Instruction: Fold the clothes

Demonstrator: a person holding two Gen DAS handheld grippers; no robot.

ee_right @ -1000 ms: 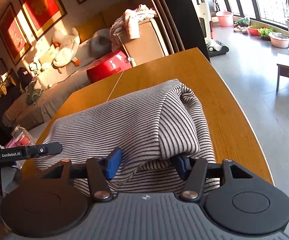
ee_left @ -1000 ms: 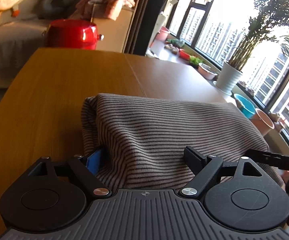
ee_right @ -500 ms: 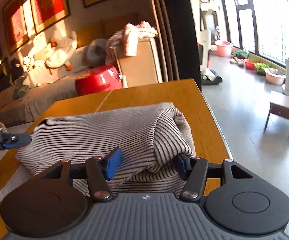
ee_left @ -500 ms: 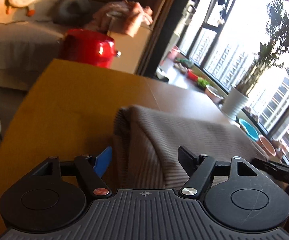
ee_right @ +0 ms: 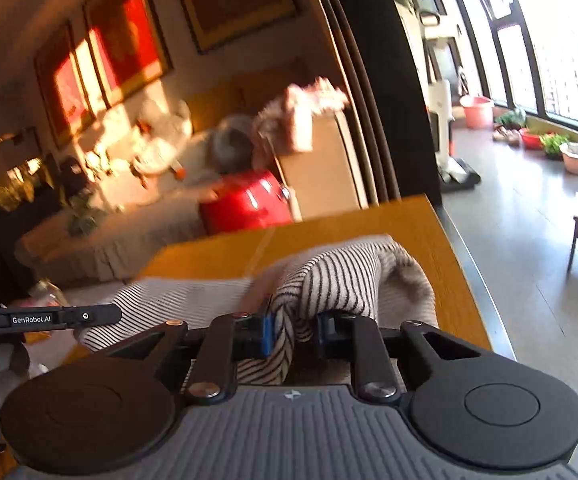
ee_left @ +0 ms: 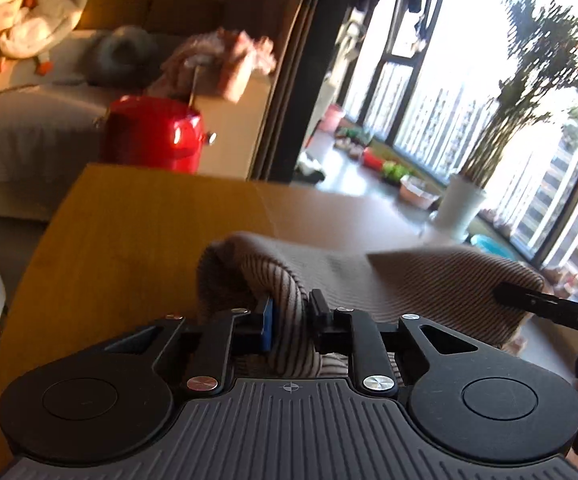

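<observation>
A beige garment with thin dark stripes lies bunched on the wooden table. My left gripper is shut on a fold at its left end. The same striped garment fills the middle of the right wrist view, and my right gripper is shut on a fold at its right end. The cloth stretches between the two grippers and looks raised off the table. Each view shows the other gripper's black body at its edge, the right one and the left one.
A red pot stands beyond the table's far edge, by a sofa and a cabinet with piled cloth. Windows, a potted plant and basins line the right. The table's right edge drops to open floor.
Both grippers have gone from open around the garment's near edge to shut on folds of it. The cloth has bunched up and lifted, and both views have tilted upward.
</observation>
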